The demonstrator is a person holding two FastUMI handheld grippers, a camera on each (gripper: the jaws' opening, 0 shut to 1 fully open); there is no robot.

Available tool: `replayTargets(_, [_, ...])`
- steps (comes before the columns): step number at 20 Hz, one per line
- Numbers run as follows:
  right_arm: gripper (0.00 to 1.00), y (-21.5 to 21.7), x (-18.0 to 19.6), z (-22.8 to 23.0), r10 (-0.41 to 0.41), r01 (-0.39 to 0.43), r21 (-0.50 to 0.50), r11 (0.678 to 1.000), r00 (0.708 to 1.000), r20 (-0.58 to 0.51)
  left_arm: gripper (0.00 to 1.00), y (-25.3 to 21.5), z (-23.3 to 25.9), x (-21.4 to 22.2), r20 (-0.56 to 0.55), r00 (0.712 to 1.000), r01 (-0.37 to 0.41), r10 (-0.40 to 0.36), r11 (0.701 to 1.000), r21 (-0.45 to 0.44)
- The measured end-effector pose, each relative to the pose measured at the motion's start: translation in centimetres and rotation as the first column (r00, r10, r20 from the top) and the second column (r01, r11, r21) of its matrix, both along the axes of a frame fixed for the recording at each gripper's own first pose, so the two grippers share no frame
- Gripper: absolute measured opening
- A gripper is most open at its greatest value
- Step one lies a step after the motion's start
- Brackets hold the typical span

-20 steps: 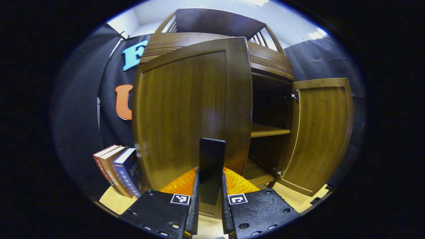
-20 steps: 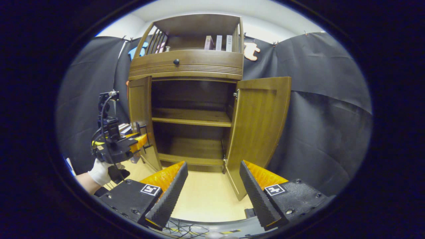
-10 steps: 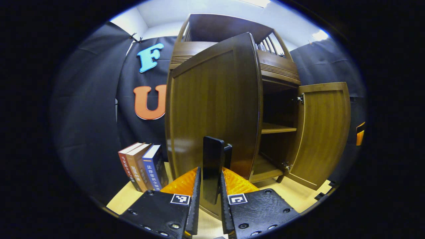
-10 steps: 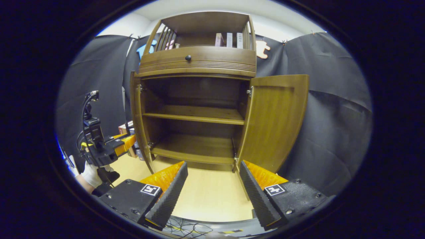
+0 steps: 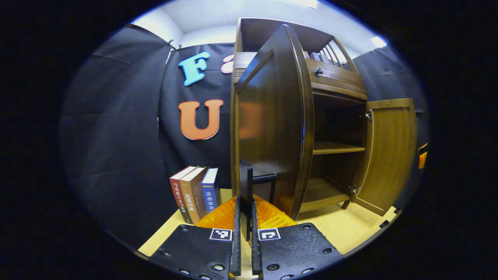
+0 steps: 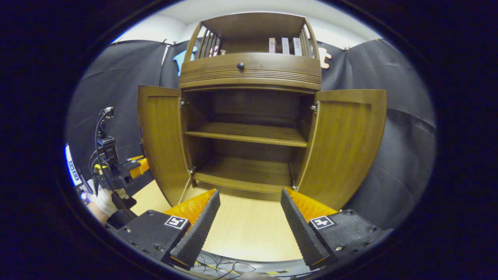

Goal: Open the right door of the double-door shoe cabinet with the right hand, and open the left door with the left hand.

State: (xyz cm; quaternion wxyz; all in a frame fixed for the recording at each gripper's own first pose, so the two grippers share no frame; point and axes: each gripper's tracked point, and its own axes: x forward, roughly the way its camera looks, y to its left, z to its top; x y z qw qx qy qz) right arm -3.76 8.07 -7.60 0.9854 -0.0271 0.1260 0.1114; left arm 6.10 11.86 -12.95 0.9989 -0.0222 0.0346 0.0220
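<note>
A: Shoe cabinet (image 6: pixel 251 116) stands centre in the right gripper view, both doors swung out. Left door (image 6: pixel 161 140) angled out on its hinges, right door (image 6: pixel 344 144) same on the other side.

B: Left claw (image 5: pixel 245 217)?

A: In the left gripper view its fingers are nearly together, clamped on the dark handle (image 5: pixel 246 186) of the left door. Door's free edge runs just right of the claw.

B: Right claw (image 6: pixel 249 217)?

A: Spread wide, holding nothing, in front of the cabinet w/ bare floor (image 6: pixel 245 229) between the fingers. Apart from both doors.

B: Room around?

A: Books (image 5: pixel 194 192) stand on the floor left of the left door, near its outer face. In the right gripper view the left claw and a gloved hand (image 6: pixel 106 196) sit at far left, outside the door.
</note>
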Motion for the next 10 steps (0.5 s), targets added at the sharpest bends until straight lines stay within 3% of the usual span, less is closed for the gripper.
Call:
replayTargets(3, [0.99,0.6,0.1,-0.4,0.017,-0.017,0.005,1.0,1.0,-0.01,0.1,2.5,0.2,-0.3,0.011,1.0,0.023,-0.022,1.0,-0.022])
replayTargets(4, [0.99,0.8,0.2,-0.5,0.022,-0.022,0.006,1.0,1.0,-0.014,0.0,3.4,-0.1,-0.2,0.011,0.999,0.034,-0.034,0.999,-0.021])
replayTargets(10, [0.99,1.3,0.6,-0.9,0.034,-0.033,0.012,0.999,0.999,-0.025,0.0,6.6,-0.3,0.1,0.035,0.984,0.178,-0.177,0.984,-0.022])
